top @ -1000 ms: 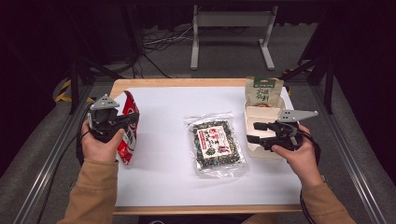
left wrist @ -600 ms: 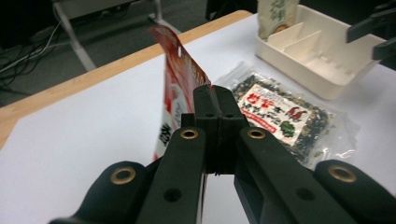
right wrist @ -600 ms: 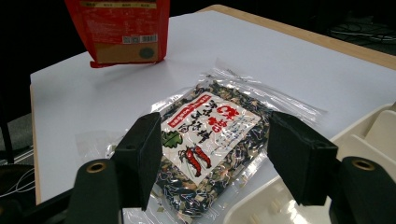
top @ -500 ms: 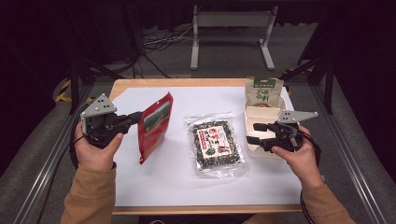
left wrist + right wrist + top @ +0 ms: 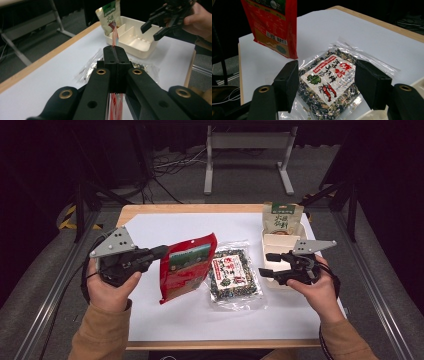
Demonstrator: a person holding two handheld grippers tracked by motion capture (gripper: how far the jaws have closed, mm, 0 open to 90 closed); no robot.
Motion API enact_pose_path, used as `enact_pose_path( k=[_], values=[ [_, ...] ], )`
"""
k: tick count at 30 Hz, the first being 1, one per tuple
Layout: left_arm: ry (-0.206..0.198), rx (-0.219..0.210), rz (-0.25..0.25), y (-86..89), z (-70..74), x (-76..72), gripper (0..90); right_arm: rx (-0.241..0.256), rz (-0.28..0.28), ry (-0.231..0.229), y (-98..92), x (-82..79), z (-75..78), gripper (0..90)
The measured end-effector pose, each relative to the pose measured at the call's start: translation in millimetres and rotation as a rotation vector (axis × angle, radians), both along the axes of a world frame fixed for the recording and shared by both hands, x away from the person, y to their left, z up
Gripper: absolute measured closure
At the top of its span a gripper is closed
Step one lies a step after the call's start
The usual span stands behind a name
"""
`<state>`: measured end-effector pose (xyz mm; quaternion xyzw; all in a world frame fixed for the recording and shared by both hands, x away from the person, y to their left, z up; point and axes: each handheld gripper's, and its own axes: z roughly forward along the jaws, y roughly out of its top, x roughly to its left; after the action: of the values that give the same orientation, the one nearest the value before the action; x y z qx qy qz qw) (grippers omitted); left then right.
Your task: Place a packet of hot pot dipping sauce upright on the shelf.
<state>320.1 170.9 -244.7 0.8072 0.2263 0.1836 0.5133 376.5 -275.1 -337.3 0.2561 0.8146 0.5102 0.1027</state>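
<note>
Above the white counter (image 5: 165,320), the left claw (image 5: 162,252) is clamped on the edge of a red pouch (image 5: 184,267), which hangs clear of the surface, tilted, its lower corner near the counter. From the left gripper view, the two black jaws press flat together with the thin red film pinched between them and rising edge-on beyond the tips. Just to the right of the pouch, a clear seaweed packet (image 5: 234,280) lies flat on the counter, its red-and-white label facing up. The right claw (image 5: 265,264) hovers at the packet's right edge, jaws spread wide and gripping nothing; in the right gripper view the packet (image 5: 329,80) sits framed between the two parted jaws, with the red pouch (image 5: 273,25) hanging beyond it at upper left, barcode side showing. Behind the right claw, a cream tray (image 5: 272,242) with dividers rests at the counter's right side, and a green-topped bag (image 5: 283,217) stands upright at its far end. Both hands grip their tools from the near side, tan sleeves (image 5: 102,335) entering at the bottom of the high view.
</note>
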Motion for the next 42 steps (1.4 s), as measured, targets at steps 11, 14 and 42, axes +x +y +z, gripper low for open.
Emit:
enact_pose_path(
  k=[11, 14, 42],
  values=[
    [-0.055, -0.013, -0.062, -14.9, 7.1, -10.7, 90.0, -0.017, 0.098, -0.035, 28.1, -11.0, 3.5, 34.9],
    [-0.05, -0.018, -0.082, -19.5, 6.8, -11.9, 90.0, -0.009, 0.127, -0.034, 38.2, -13.3, 2.2, 34.5],
    [-0.053, -0.016, -0.203, -45.6, 2.3, -22.1, 90.0, 0.077, 0.363, -0.032, 99.8, -10.1, -30.1, 55.1]
  ],
)
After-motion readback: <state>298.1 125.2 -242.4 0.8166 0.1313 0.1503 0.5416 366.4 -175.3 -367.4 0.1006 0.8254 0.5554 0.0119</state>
